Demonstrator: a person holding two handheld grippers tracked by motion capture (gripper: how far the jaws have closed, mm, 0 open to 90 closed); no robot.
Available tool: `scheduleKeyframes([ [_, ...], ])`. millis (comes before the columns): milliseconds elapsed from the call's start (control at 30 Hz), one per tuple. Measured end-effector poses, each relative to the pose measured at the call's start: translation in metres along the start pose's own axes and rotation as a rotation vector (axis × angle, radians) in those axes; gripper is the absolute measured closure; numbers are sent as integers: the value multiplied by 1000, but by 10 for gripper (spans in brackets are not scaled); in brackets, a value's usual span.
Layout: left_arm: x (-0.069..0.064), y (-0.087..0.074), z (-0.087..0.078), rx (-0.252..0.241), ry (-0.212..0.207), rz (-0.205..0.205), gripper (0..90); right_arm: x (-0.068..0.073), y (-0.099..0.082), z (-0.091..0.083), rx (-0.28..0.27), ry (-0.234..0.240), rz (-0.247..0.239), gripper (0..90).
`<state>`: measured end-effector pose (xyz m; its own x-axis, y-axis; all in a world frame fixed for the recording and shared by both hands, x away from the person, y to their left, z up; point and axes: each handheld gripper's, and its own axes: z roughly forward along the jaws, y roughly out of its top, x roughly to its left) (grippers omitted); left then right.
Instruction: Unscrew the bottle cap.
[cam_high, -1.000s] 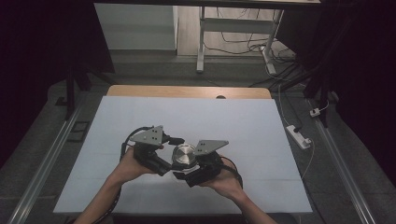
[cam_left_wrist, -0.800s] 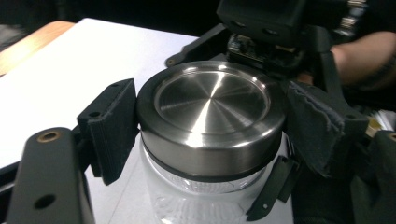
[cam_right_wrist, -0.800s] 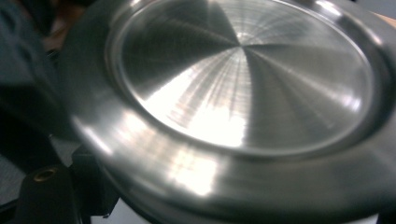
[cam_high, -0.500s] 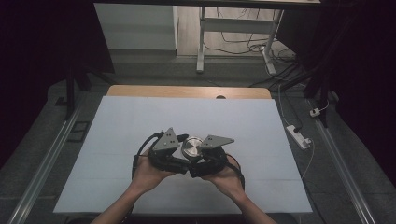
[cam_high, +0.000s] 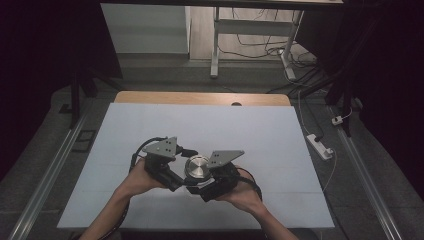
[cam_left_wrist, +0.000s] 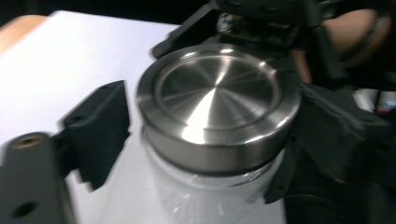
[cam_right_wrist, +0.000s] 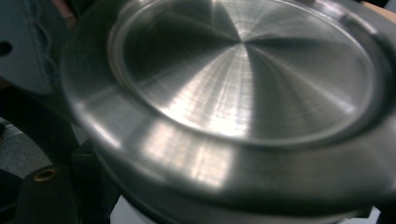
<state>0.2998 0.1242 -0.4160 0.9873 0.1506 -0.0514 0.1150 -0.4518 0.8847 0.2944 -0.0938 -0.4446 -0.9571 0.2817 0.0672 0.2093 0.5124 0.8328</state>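
- room: dark; floor with loose cables (cam_high: 260, 37) at 12 o'clock, power strip (cam_high: 320, 146) at 3 o'clock off the table.
- table (cam_high: 150, 125): pale sheet on top, wood edge at 12.
- hands enter from 6 o'clock and meet at centre.
- jar (cam_high: 198, 167): clear body, brushed steel lid (cam_left_wrist: 217, 95), between both grippers.
- right gripper (cam_high: 212, 184): clenched on the jar.
- left gripper (cam_high: 172, 175): jaws flank the lid at 9 and 3; can't tell contact.
- no readable writing.

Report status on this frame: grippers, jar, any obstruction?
Left hand-held gripper: jaws just eased open, astride the steel lid. Right hand-held gripper shut on the jar below it. Nothing blocking on the table.
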Motion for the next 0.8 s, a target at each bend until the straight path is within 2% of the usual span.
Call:
scheduleKeyframes([
  [67,-2,1,2,2,35,-7,190,0,0,0,3,-12,4,148],
  [100,-2,1,2,2,35,-7,191,-2,-1,0,0,-24,7,148],
  [133,-6,3,7,-1,102,-28,191,-3,-1,0,-4,-38,20,148],
  [167,-8,4,11,2,144,-41,192,-5,-2,-1,-7,-55,33,148],
  [267,-15,10,24,16,286,-100,191,-10,-4,-1,-7,-149,94,148],
  [300,-19,12,30,23,349,-128,191,-11,-5,-1,-7,-170,114,148],
  [333,-20,13,34,30,371,-142,190,-13,-7,0,-4,-203,136,148],
  [400,-18,14,33,35,345,-126,189,-15,-10,-1,-1,-209,143,148],
  [467,-13,13,27,22,272,-140,145,-16,-9,-2,-12,-179,150,148],
  [500,-8,13,22,13,209,-158,91,-15,-8,-2,-14,-166,145,148],
  [533,-5,11,17,1,158,-161,78,-14,-6,-3,-20,-148,123,148],
  [633,1,7,11,-5,60,-132,80,-9,-2,-4,-23,-91,86,148],
  [667,1,7,11,-5,60,-132,81,-6,-1,-3,-21,-70,67,148],
  [700,2,5,9,0,33,-105,86,-3,0,-2,-18,-50,43,148],
  [733,2,4,9,3,5,-93,96,0,0,-1,-15,-36,31,148],
  [800,0,3,9,7,-8,-64,110,4,1,1,-12,-15,13,148],
])
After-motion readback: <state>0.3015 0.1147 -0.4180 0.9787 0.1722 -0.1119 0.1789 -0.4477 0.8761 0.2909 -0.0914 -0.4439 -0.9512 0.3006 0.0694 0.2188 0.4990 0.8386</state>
